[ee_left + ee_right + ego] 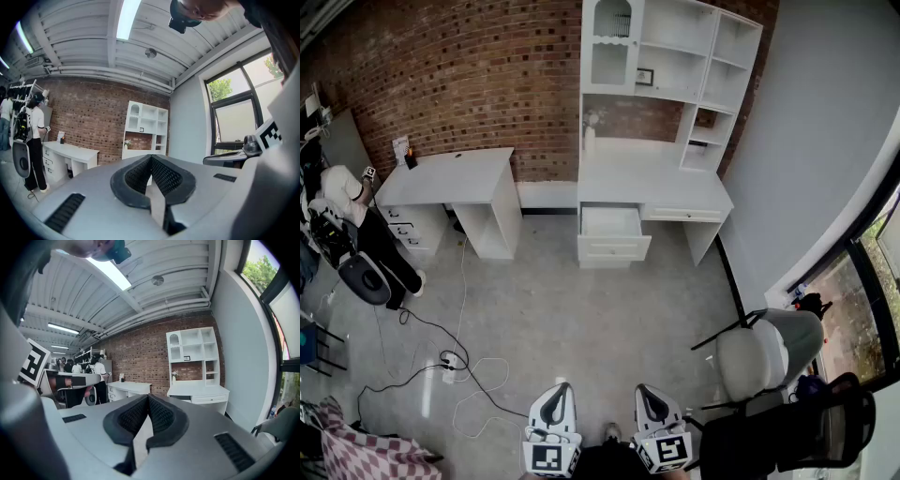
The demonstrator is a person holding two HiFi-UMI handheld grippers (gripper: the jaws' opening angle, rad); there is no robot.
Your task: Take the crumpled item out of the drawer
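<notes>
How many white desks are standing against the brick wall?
2. The plain desk stands on the left, beside a person. The shelved desk stands on the right, its drawer pulled open. More could lie outside the view.

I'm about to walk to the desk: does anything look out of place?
One drawer of the white desk stands pulled open; the drawer beside it is shut. Loose cables sprawl across the floor.
</notes>
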